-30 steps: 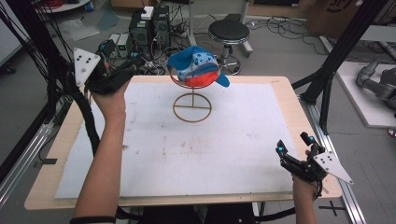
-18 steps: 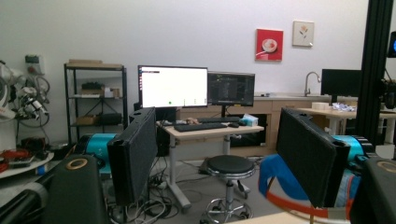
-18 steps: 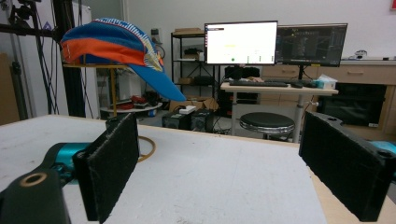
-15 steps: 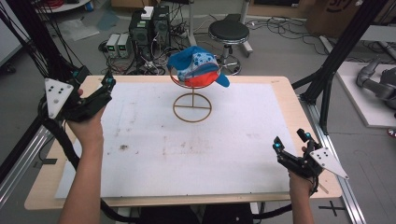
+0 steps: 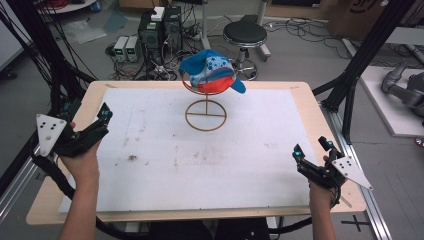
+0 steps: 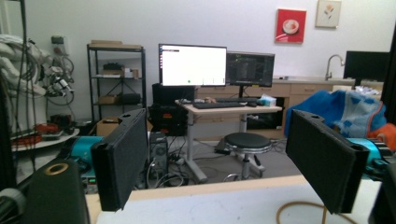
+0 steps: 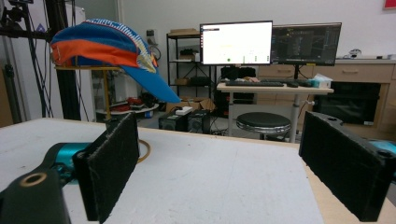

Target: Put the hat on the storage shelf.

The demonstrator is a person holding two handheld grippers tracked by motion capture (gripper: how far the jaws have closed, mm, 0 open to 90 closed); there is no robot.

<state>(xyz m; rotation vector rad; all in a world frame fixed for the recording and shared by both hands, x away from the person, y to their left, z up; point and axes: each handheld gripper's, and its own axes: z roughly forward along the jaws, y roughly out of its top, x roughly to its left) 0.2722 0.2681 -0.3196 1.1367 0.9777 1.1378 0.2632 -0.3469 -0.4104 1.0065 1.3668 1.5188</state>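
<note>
Both hand-held grippers, left [image 5: 102,116] and right [image 5: 311,149], gape empty; the cap [image 5: 212,75] bears no readable writing.

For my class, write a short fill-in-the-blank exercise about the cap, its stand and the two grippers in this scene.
1. The cap rests on top of a wire ____.
2. The stand has a base shaped like a ____.
3. The jaws of the right gripper stand ____, with nothing between them.
4. The left gripper is at the table's ____ edge.

Missing words: stand; ring; open; left

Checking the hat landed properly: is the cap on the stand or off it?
On it: the cap sits atop the wire stand, brim hanging over one side.
</note>
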